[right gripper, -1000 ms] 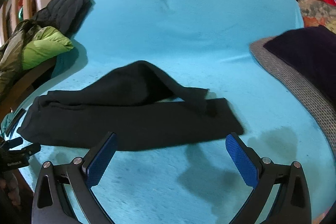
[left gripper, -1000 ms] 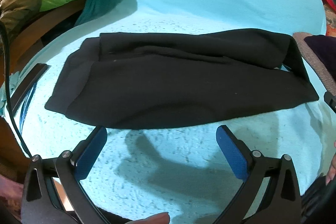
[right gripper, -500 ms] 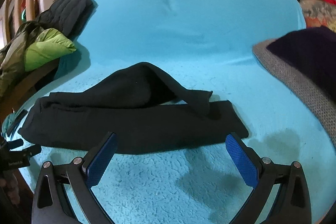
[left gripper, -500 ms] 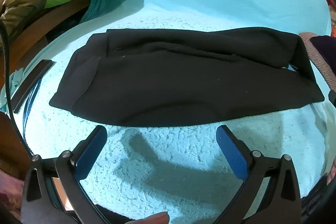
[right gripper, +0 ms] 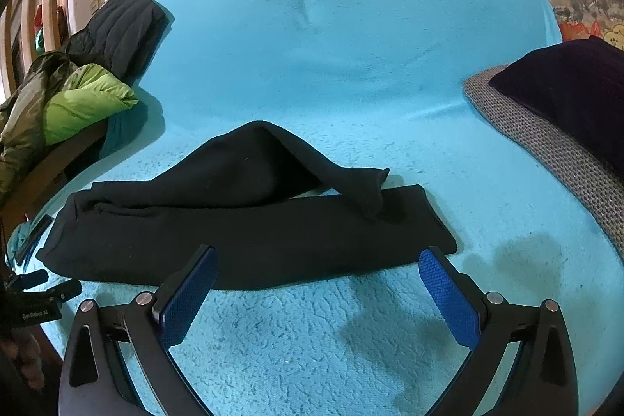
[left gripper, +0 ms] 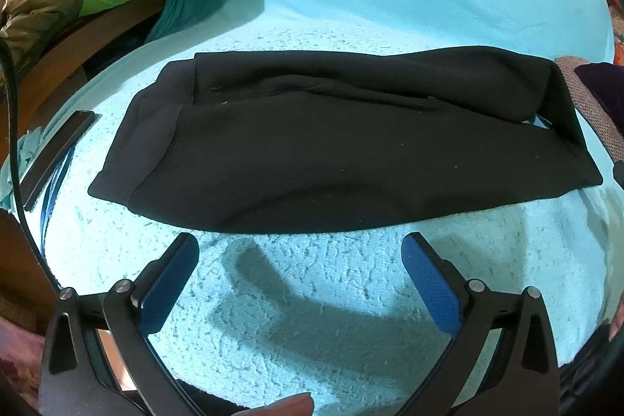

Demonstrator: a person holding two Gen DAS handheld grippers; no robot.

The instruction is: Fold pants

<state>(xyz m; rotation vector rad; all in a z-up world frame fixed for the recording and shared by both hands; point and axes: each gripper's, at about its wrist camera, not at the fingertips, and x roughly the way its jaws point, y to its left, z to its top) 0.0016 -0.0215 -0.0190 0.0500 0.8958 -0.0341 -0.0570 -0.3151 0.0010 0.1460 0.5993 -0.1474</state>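
Black pants (left gripper: 343,158) lie lengthwise on a turquoise blanket (left gripper: 319,318), one leg folded over the other; the upper leg is bunched and humped at its cuff end (right gripper: 366,190). In the right wrist view the pants (right gripper: 249,232) stretch from left to centre. My left gripper (left gripper: 300,256) hovers open just short of the pants' near edge, nothing between its blue pads. My right gripper (right gripper: 318,269) is open too, its fingertips level with the near edge by the cuff end. The left gripper's tool (right gripper: 35,303) shows at the left edge of the right wrist view.
A green and olive jacket (right gripper: 78,104) and a dark quilted jacket (right gripper: 121,30) are piled on the left over a wooden frame (left gripper: 78,53). A grey woven cushion (right gripper: 553,151) with dark fabric sits on the right. A flat black bar (left gripper: 58,154) lies at the blanket's left edge.
Both grippers have moved closer to the pants' near edge, so the pants look larger. The pants themselves have not moved, and both grippers stay open.
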